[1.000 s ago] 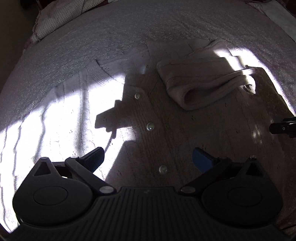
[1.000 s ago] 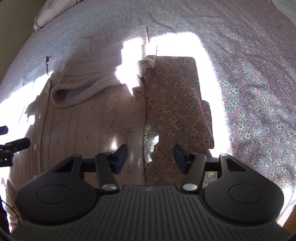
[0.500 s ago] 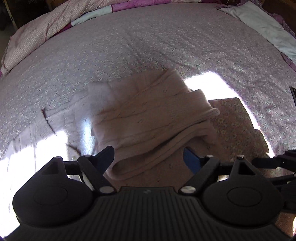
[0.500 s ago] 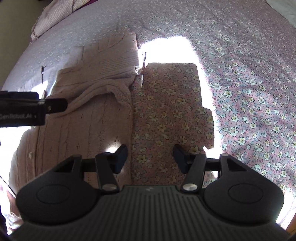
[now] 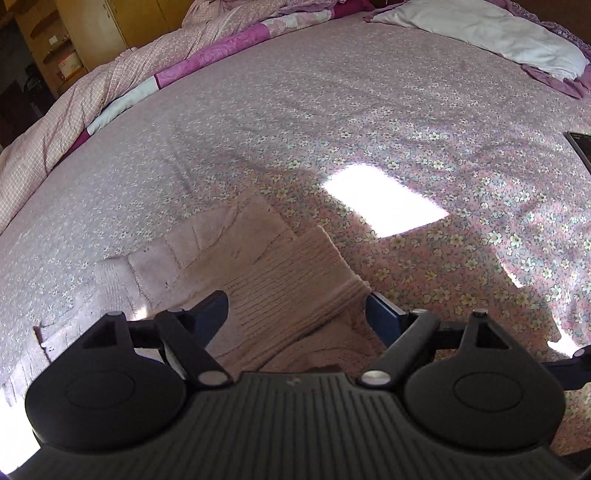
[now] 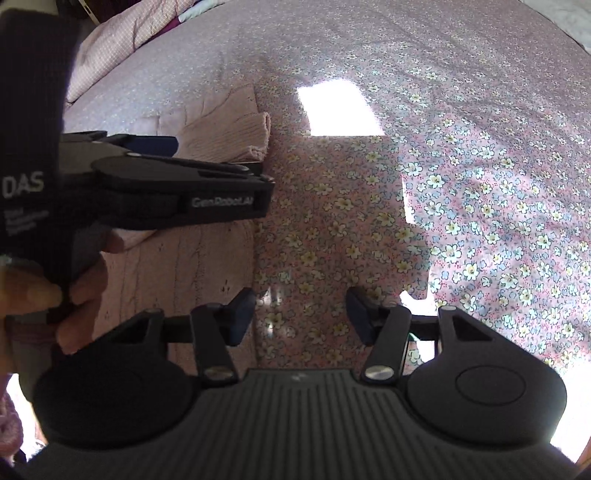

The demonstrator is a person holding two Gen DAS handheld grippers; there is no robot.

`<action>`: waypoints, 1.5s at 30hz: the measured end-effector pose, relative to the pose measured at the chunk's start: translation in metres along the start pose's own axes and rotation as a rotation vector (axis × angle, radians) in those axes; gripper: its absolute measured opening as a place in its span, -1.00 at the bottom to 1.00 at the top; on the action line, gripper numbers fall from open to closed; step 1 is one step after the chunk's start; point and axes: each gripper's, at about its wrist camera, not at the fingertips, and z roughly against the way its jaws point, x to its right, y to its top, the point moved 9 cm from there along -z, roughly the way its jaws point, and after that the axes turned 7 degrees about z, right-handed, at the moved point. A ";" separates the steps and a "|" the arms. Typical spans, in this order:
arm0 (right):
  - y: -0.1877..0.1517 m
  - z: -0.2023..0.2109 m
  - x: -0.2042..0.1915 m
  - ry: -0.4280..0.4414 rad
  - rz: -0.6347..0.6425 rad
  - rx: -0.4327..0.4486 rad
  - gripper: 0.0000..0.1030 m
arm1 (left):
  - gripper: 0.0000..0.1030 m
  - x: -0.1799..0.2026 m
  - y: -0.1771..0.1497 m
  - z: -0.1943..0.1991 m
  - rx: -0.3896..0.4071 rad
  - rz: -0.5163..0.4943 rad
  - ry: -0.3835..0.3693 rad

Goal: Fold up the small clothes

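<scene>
Left wrist view: the left gripper [image 5: 295, 314] hangs over a pale pink knitted cardigan [image 5: 280, 291] spread on a bed covered by a floral bedsheet [image 5: 369, 110]. Its jaws stand wide apart; a folded-over sleeve [image 5: 303, 269] with a ribbed cuff lies in the gap between the two blue-padded fingers [image 5: 212, 314], and neither pad is seen pressing on the knit. A bright patch of sunlight [image 5: 384, 199] falls on the sheet just beyond the garment. A checked quilt [image 5: 74, 107] is bunched along the far left edge of the bed, and a white pillow [image 5: 491, 33] lies at the far right. Right wrist view: the right gripper [image 6: 301, 314] points down at bare floral sheet just beside the cardigan's right edge; its jaws are parted about halfway with nothing between them. The cardigan fills the left of this view, its folded sleeve at the upper left. The left gripper crosses above the garment from the left, held by a person's hand [image 6: 70, 295] on its dark handle.
</scene>
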 end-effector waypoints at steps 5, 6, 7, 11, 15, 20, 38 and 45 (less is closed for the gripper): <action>-0.001 -0.001 0.001 0.016 -0.013 0.007 0.11 | -0.38 -0.006 -0.003 -0.011 -0.027 0.074 -0.035; -0.001 -0.001 0.001 0.018 -0.013 0.009 0.11 | -0.45 -0.010 -0.001 -0.008 -0.014 0.111 -0.054; -0.001 0.000 0.001 0.020 -0.012 0.013 0.11 | -0.58 -0.013 0.002 -0.005 -0.002 0.134 -0.069; -0.002 0.000 0.001 0.022 -0.002 0.022 0.11 | -0.66 -0.032 0.009 0.013 0.038 0.215 -0.089; -0.001 -0.001 -0.001 0.022 0.003 0.024 0.11 | -0.66 -0.050 0.010 0.018 0.026 0.327 -0.130; -0.003 -0.001 -0.006 0.013 0.014 0.023 0.11 | -0.60 -0.049 0.004 0.002 -0.040 0.362 -0.200; -0.006 0.000 -0.003 0.042 0.020 0.024 0.11 | -0.82 -0.053 0.017 0.000 0.056 0.360 -0.095; -0.004 0.000 -0.007 0.036 0.022 0.025 0.14 | -0.83 -0.087 0.018 0.027 0.098 0.444 -0.081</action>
